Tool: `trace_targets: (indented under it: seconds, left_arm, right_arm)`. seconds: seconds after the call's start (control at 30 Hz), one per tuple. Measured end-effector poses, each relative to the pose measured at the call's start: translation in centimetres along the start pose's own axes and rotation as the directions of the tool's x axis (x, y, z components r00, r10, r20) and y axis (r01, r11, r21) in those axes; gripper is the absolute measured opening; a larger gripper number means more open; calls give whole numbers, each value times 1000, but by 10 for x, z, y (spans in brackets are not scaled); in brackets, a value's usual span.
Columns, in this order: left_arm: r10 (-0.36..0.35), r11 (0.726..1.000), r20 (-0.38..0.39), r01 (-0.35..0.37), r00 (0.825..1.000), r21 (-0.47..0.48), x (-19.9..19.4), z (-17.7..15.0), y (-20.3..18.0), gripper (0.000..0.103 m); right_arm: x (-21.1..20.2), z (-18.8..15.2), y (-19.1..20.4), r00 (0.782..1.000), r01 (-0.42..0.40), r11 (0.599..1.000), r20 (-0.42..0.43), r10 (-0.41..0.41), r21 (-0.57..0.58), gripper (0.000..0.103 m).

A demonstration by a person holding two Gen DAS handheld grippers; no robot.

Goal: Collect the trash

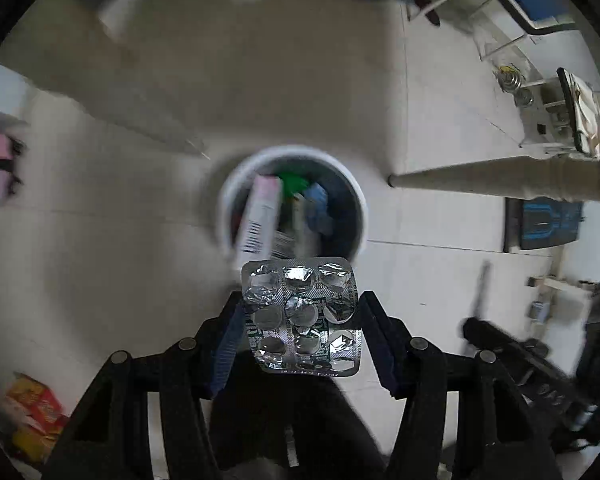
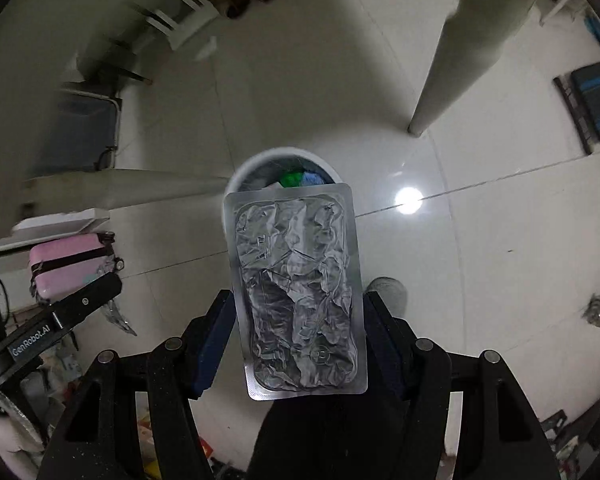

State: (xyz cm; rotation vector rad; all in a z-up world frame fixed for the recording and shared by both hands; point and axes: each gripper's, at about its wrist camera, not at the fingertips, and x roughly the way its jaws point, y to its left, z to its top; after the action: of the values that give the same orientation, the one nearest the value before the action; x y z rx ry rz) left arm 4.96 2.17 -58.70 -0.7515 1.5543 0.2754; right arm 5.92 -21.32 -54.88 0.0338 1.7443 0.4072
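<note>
Black left tool, pointed steeply down at the floor, pinching a silver pill sheet by its two side edges. Blue pads pressed on the sheet from left and right. Most pill bubbles on it popped and torn. Just past the sheet's far edge, down on the floor, a round white bin. Inside the bin: a white and pink box standing on end, something green, something blue, all a bit blurry.

Black right tool, also aimed steeply down, pinching a bigger silver foil pack by its long sides. Foil all crinkled, long way pointing off from the tool. Same white bin peeking out behind the pack's far end, with green and blue bits showing in it.

Further out on the shiny tiled floor: a pink suitcase at the left, a pale leg of a surface at the upper right, a grey shoe just beside the right tool. Part of the other tool, marked "GenRobot.AI", showing at the left edge of the right view.
</note>
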Motion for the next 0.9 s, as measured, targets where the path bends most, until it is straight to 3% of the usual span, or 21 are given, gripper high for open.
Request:
trace_targets:
  seconds: [0.07, 0.13, 0.2, 0.27, 0.3, 0.33, 0.43, 0.53, 0.6, 0.8, 0.9]
  left_arm:
    - [-21, 1000, -16, 21, 1000, -12, 33, 10, 4, 57]
    - [-36, 999, -13, 35, 999, -16, 56, 13, 11, 68]
    - [-52, 998, -8, 52, 999, -25, 73, 16, 19, 102]
    - [-34, 999, -5, 34, 999, -27, 79, 16, 27, 102]
    - [-18, 999, 5, 18, 1000, -27, 76, 14, 31, 102]
    - [0, 1000, 10, 0, 1000, -25, 75, 11, 34, 102]
    - [89, 996, 64, -89, 994, -15, 60, 0, 42, 102]
    - [188, 982, 142, -188, 972, -11, 31, -17, 43, 102]
    - [218, 976, 168, -219, 961, -12, 8, -29, 41, 102]
    - [243, 967, 207, -253, 948, 23, -83, -71, 21, 102]
    - [238, 965, 218, -256, 946, 56, -128, -91, 5, 102]
  right_arm:
    - [37, 10, -13, 999, -34, 999, -21, 34, 16, 67]
    - [70, 24, -21, 998, -55, 998, -27, 55, 5, 67]
    - [102, 35, -25, 997, -66, 998, -38, 66, -12, 68]
    - [134, 44, -29, 993, -104, 994, -56, 103, -18, 74]
    - [145, 47, -28, 991, -115, 993, -65, 113, -19, 81]
    - [157, 51, -31, 989, -126, 992, -74, 124, -17, 95]
    - [174, 51, -29, 988, -139, 990, -71, 136, -31, 100]
    - [164, 43, -28, 994, -103, 994, -49, 101, -43, 100]
    - [144, 35, -23, 998, -60, 996, -23, 58, -69, 100]
    - [49, 3, 5, 989, 129, 979, 87, -117, -160, 100]
    - [-11, -15, 20, 979, 177, 968, 132, -155, -179, 100]
